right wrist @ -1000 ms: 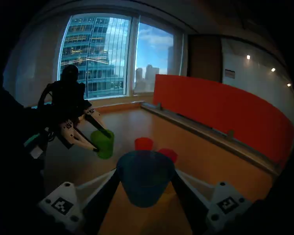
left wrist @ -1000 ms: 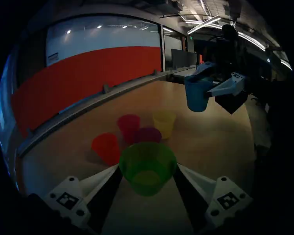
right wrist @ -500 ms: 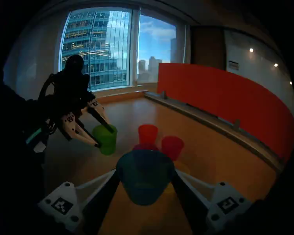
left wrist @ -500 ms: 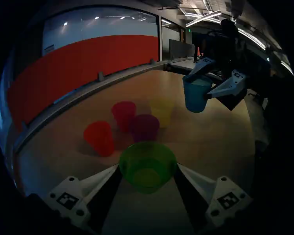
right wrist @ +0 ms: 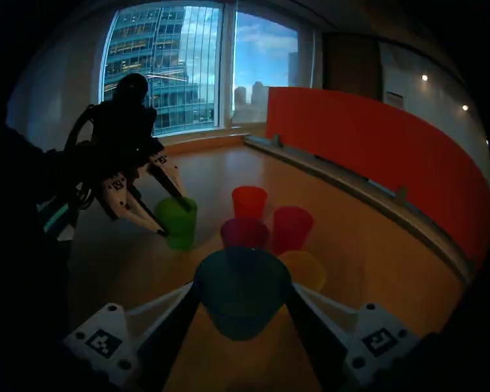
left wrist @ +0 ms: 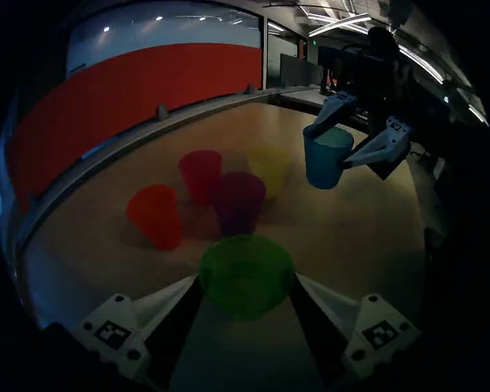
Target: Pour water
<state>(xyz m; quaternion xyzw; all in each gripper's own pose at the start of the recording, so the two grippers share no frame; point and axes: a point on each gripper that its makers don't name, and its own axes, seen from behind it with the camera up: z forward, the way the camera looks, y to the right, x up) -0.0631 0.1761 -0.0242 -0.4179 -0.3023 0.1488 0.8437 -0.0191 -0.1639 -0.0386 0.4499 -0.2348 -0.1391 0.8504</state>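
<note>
Left fingers: the left gripper [left wrist: 245, 282] was closed on the green cup [left wrist: 245, 271], one finger against each side, with the cup upright between the tips.
Right fingers: the right gripper [right wrist: 242, 297] was clamped the same way on the blue cup [right wrist: 242, 291].
Ahead of the left fingers: the purple cup [left wrist: 238, 201] came first. Past it stood the red cup [left wrist: 200, 175], the orange-red cup [left wrist: 155, 214] and the yellow cup [left wrist: 269, 168], grouped close on the table [left wrist: 356, 222]. The blue cup hung beyond the right fingertip, clear of the table.
Ahead of the right fingers: the same four cups, with the green cup out past the left fingertip.
Change: within the last second the group had come out from behind the held rims. The purple cup, half hidden before, stood fully clear. The blue cup's mouth had tipped slightly toward the left gripper.
Meaning: judged to be an approach, with both cups carried in over the group. No stream was seen, so pouring had not begun.
Not established: the dim light hid whether either held cup contained water. Which cup was to receive it could not be told, nor whether the green cup touched the table. The person [right wrist: 124, 130] appeared in silhouette only.
</note>
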